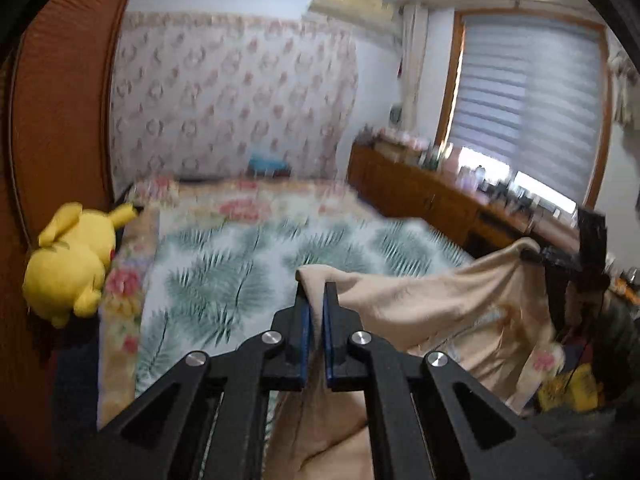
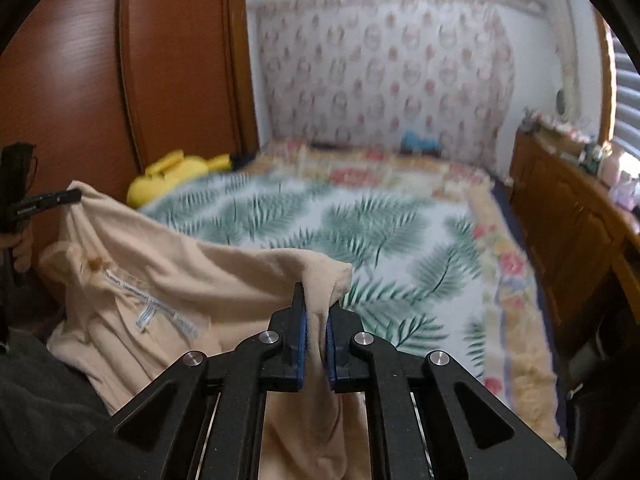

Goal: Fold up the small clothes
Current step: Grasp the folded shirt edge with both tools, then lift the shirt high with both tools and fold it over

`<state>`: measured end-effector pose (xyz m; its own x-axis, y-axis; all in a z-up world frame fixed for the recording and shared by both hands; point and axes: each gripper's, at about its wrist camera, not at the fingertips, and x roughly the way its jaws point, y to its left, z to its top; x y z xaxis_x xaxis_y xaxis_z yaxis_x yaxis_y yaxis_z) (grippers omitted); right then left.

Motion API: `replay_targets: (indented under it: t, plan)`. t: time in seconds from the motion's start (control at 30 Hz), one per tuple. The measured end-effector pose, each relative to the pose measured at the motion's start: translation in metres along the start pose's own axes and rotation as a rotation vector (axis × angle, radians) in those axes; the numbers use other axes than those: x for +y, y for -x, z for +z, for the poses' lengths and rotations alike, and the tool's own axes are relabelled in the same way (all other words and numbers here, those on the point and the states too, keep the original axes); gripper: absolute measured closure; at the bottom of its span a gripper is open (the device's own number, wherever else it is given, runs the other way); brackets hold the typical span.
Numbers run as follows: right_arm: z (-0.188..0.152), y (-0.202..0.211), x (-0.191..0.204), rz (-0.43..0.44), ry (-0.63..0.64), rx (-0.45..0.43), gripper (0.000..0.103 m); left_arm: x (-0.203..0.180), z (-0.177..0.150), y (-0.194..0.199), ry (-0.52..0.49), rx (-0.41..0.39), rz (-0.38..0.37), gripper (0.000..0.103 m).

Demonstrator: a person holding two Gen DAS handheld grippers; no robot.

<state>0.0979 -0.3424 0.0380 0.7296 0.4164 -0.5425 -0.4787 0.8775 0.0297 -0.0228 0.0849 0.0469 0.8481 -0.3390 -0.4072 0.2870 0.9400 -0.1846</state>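
left gripper [image 1: 316, 292]: jaws pinched together on one top corner of the beige garment [image 1: 432, 312], fabric squeezed between the blue pads

right gripper [image 2: 316, 300]: same deal, clamped on the other top corner

garment: hanging in the air between the two grippers, sagging in the middle, over the near end of the leaf-print bedspread [image 2: 360, 232]. looks inside out, since the tags show

step: i'd say it's the lift-and-spread before laying it flat to fold

how to do it well: pull the two corners apart till the top edge goes taut, keep both level, then lower it so the hem lands first and no wrinkles get trapped

writing: white care tags [image 2: 160, 312] sewn in near the neck, printed but too blurry to read. no brand i can make out
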Motion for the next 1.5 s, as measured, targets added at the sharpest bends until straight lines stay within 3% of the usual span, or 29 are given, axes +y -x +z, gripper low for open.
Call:
replay_targets:
  t: [0.2, 0.53, 0.73, 0.97, 1.1, 1.23, 1.33, 1.5]
  plan:
    - [0.042, 0.075, 0.011, -0.032, 0.021, -0.200, 0.099, -0.021, 0.053, 0.058, -0.053, -0.182, -0.022, 0.101]
    - [0.130, 0.187, 0.043, -0.060, 0.131, -0.419, 0.099, -0.039, 0.133, 0.129, -0.143, -0.373, -0.035, 0.101]
    - [0.172, 0.243, 0.057, -0.064, 0.168, -0.502, 0.099, -0.047, 0.175, 0.163, -0.205, -0.441, -0.004, 0.101]
    - [0.229, 0.288, 0.070, -0.219, 0.244, -0.543, 0.099, -0.038, 0.223, 0.176, -0.213, -0.495, 0.023, 0.101]
    - [0.254, 0.289, 0.069, -0.250, 0.287, -0.542, 0.099, -0.037, 0.230, 0.170, -0.220, -0.495, 0.044, 0.101]
    - [0.259, 0.264, 0.059, -0.238, 0.280, -0.507, 0.099, -0.020, 0.225, 0.134, -0.205, -0.432, 0.065, 0.101]
    - [0.253, 0.225, 0.048, -0.224, 0.273, -0.449, 0.099, -0.008, 0.221, 0.097, -0.198, -0.368, 0.108, 0.101]
    - [0.237, 0.108, 0.017, -0.192, 0.273, -0.299, 0.099, 0.032, 0.200, -0.013, -0.186, -0.248, 0.146, 0.101]
